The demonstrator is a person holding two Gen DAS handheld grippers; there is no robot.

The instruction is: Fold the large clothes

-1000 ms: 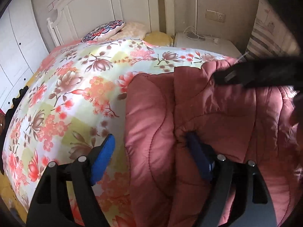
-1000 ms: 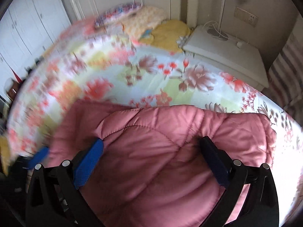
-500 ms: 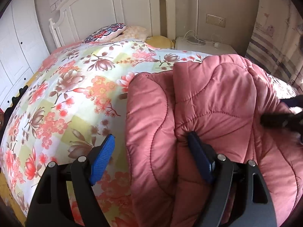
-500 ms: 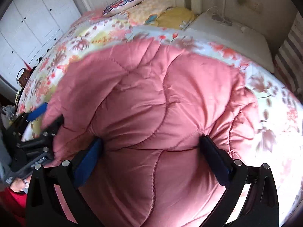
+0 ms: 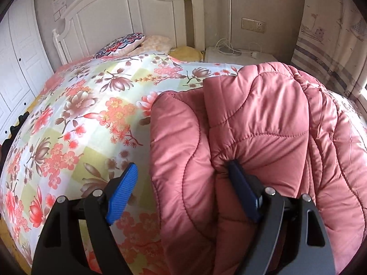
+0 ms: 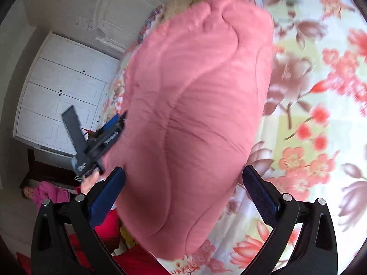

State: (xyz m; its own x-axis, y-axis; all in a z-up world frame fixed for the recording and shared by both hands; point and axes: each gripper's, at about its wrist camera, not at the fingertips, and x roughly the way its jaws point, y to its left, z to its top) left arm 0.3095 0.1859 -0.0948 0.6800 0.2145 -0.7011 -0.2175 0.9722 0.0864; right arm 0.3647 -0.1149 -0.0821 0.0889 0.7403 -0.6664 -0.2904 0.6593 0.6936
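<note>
A pink quilted padded coat [image 5: 257, 123] lies folded in thick layers on the floral bedspread [image 5: 75, 114]. My left gripper [image 5: 183, 183] is open over the coat's near edge; its right pad presses into a fold and its left pad hangs over the bedspread. In the right wrist view the coat [image 6: 197, 105] fills the middle, and my right gripper [image 6: 183, 190] is open with the coat's bulk between its fingers. The left gripper shows there at the coat's left edge [image 6: 101, 137].
A white headboard [image 5: 128, 11] and pillows [image 5: 123, 43] are at the far end. A white nightstand [image 5: 240, 55] with cables stands at the back right. White wardrobe doors [image 6: 59, 96] line the left side. A curtain [image 5: 332, 34] hangs at the right.
My right gripper has swung round to the coat's far side and tilted, still open. The coat's top layer has settled flatter. My left gripper has stayed in place.
</note>
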